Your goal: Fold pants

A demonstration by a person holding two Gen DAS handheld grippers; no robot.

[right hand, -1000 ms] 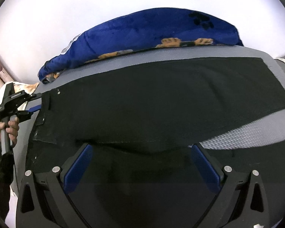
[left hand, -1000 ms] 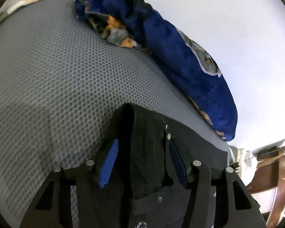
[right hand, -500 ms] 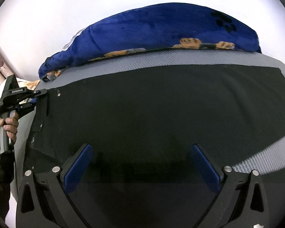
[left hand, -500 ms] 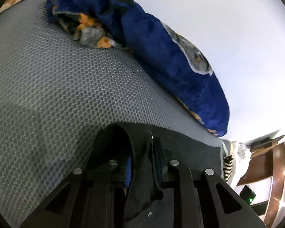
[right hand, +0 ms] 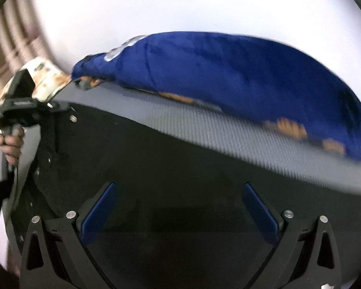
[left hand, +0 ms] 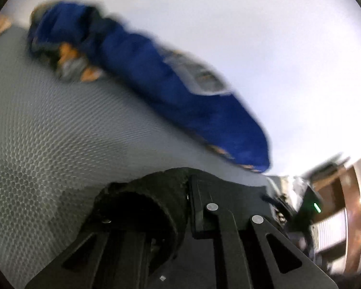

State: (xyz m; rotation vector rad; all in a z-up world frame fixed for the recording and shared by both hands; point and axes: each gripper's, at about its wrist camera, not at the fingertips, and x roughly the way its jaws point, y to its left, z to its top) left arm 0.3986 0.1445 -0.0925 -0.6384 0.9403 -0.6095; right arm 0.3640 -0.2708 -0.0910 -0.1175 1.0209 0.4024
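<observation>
left wrist: left hand-held gripper [left hand: 187, 192] pinching bunched corner of pants [left hand: 156, 202], blurry. right wrist: right hand-held gripper [right hand: 178, 207] spread wide over pants [right hand: 168, 163] lying flat on grey bed [right hand: 228, 142]; blue blanket [right hand: 228, 77] behind.

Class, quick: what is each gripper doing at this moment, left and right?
Left gripper: closed, pinching the waist edge of the black pants.
Right gripper: open wide over the pants, holding nothing.
</observation>
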